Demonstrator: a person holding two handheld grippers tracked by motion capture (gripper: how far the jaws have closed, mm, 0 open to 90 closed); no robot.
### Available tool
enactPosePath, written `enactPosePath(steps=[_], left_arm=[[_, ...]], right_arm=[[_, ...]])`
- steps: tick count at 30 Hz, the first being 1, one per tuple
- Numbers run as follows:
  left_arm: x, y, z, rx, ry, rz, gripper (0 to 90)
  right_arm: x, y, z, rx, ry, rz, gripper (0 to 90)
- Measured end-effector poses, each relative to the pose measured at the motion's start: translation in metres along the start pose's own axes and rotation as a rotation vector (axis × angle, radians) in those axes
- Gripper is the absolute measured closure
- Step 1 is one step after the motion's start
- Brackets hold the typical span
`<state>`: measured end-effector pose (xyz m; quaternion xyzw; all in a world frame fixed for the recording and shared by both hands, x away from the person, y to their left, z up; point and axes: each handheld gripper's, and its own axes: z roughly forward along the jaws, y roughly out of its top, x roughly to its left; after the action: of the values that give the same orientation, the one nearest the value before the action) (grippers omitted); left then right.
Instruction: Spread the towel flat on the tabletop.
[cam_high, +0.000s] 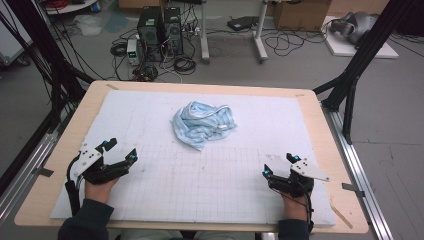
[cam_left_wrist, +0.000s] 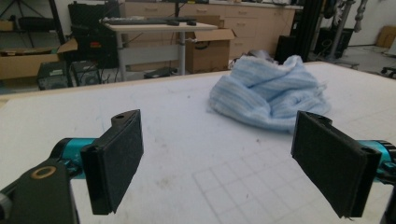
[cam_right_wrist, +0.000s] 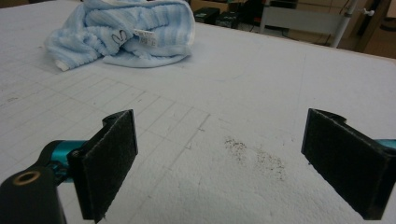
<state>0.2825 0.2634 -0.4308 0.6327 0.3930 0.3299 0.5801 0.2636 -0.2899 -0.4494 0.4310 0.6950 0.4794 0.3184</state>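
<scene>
while both claws gape wide, empty, striped pale-blue towel (cam_high: 204, 124) lies crumpled.

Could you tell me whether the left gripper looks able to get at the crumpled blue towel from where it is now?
Probably yes: the left gripper is open and faces the blue towel across bare white mat.
</scene>
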Motion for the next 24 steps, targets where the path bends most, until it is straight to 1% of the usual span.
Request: enactPosePath(steps=[1, 3, 4, 5, 6, 7, 9, 10, 11, 12, 15, 17, 18, 19, 20, 21, 22, 24], left_arm=[[0.000, 0.000, 0.000, 0.000, 0.000, 0.000, 17.0], [-0.002, 0.010, 0.007, -0.002, -0.019, 0.002, 16.7], [-0.003, 0.016, 0.010, 0.003, -0.025, 0.012, 16.6], [-0.007, 0.026, 0.019, 0.007, -0.036, 0.035, 16.6], [-0.007, 0.026, 0.019, 0.007, -0.036, 0.035, 16.6], [-0.010, 0.031, 0.023, 0.007, -0.044, 0.042, 16.6], [-0.014, 0.039, 0.033, 0.017, -0.072, 0.054, 16.5], [-0.018, 0.047, 0.043, 0.028, -0.096, 0.062, 16.6], [-0.019, 0.050, 0.049, 0.029, -0.112, 0.059, 16.5], [-0.019, 0.050, 0.049, 0.029, -0.112, 0.059, 16.7], [-0.022, 0.057, 0.063, 0.037, -0.146, 0.028, 16.9], [-0.023, 0.059, 0.073, 0.046, -0.157, 0.019, 16.9], [-0.025, 0.062, 0.082, 0.057, -0.163, 0.010, 16.9], [-0.025, 0.062, 0.082, 0.057, -0.163, 0.010, 16.9], [-0.028, 0.065, 0.092, 0.085, -0.169, 0.016, 16.8], [-0.029, 0.066, 0.097, 0.095, -0.178, 0.014, 16.8], [-0.029, 0.066, 0.097, 0.095, -0.178, 0.014, 16.9], [-0.033, 0.068, 0.108, 0.112, -0.186, 0.004, 17.0]], right_arm=[[0.000, 0.000, 0.000, 0.000, 0.000, 0.000, 9.7], [0.000, 0.000, 0.000, -0.001, -0.002, 0.004, 9.7], [0.000, 0.000, 0.000, -0.001, -0.003, 0.001, 9.7], [0.000, 0.000, 0.000, -0.002, -0.003, -0.002, 9.7], [0.000, 0.000, 0.000, -0.002, -0.002, -0.003, 9.7], [0.000, 0.000, 0.000, -0.002, -0.002, -0.003, 9.7], [0.001, 0.000, 0.000, 0.001, -0.002, 0.001, 9.7], [0.000, 0.000, 0.000, -0.001, -0.004, -0.003, 9.7], [0.000, 0.000, 0.000, 0.001, -0.004, 0.001, 9.7], [0.000, 0.000, 0.000, -0.001, -0.004, -0.002, 9.7], [0.000, 0.000, 0.000, -0.002, -0.003, -0.003, 9.7], [0.001, 0.000, 0.000, 0.002, -0.002, 0.001, 9.7], [0.001, 0.000, 0.000, 0.002, -0.003, -0.001, 9.7], [0.000, 0.000, 0.000, -0.002, -0.004, -0.005, 9.6], [0.001, 0.000, 0.000, 0.003, -0.003, 0.000, 9.7], [0.001, 0.000, 0.000, 0.002, -0.004, -0.002, 9.7], [0.001, 0.000, 0.000, 0.003, -0.005, 0.000, 9.7], [0.001, 0.000, 0.001, 0.004, -0.005, -0.002, 9.7]])
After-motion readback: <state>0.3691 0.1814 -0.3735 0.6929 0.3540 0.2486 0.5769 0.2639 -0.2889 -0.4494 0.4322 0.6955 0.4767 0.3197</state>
